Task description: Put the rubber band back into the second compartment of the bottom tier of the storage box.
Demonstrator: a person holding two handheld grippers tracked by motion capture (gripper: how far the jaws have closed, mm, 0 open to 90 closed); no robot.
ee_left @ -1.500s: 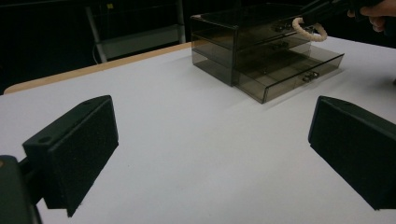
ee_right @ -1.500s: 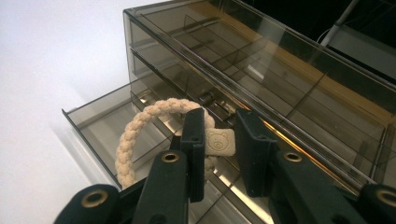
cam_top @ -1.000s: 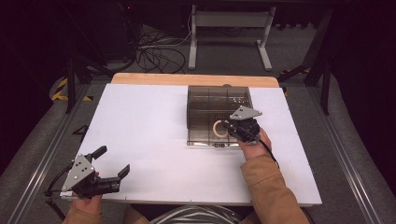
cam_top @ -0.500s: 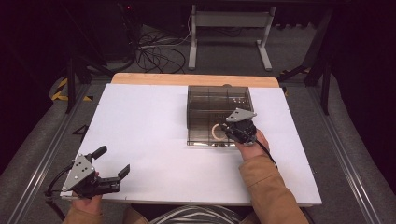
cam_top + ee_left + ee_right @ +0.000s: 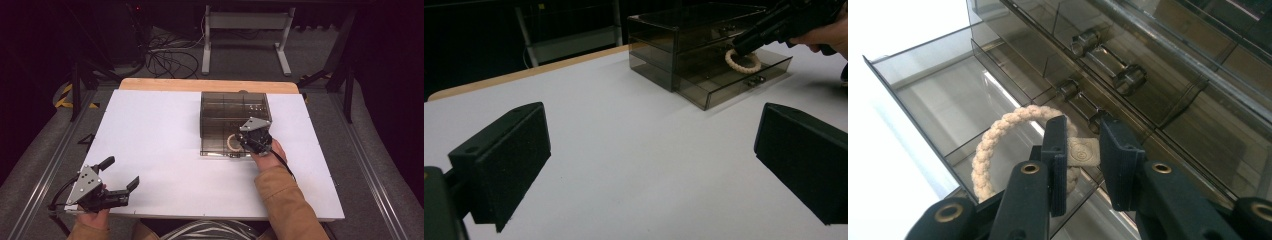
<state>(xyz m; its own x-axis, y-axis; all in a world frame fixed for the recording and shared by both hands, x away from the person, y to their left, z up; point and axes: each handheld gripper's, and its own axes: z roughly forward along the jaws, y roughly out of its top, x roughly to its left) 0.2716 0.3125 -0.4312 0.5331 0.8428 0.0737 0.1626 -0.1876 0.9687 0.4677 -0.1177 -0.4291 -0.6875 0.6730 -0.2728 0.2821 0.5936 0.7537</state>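
1. Now we judge the step as setting the bracelet point(image 5: 998, 145) into the open bottom drawer point(image 5: 744, 75) of the smoky plastic organiser point(image 5: 234, 112).
2. Our right gripper point(image 5: 1080, 150) is clamped on the bracelet's small cream tag; the loop hangs off toward 9 o'clock of the jaws, over the drawer floor.
3. Seen from above, the bracelet sits at 5 o'clock of the organiser, inside the pulled-out drawer.
4. Our left gripper point(image 5: 120, 175) rests at the table's point(image 5: 165, 130) 7 o'clock corner, jaws spread wide, nothing between them.
5. Next we should lower until the loop lies flat, spread the jaws, and draw back without snagging the tag; then, presumably, push the drawer in.
6. Count: one bracelet, one organiser, one drawer open, two grippers, four knobs in the right gripper view.
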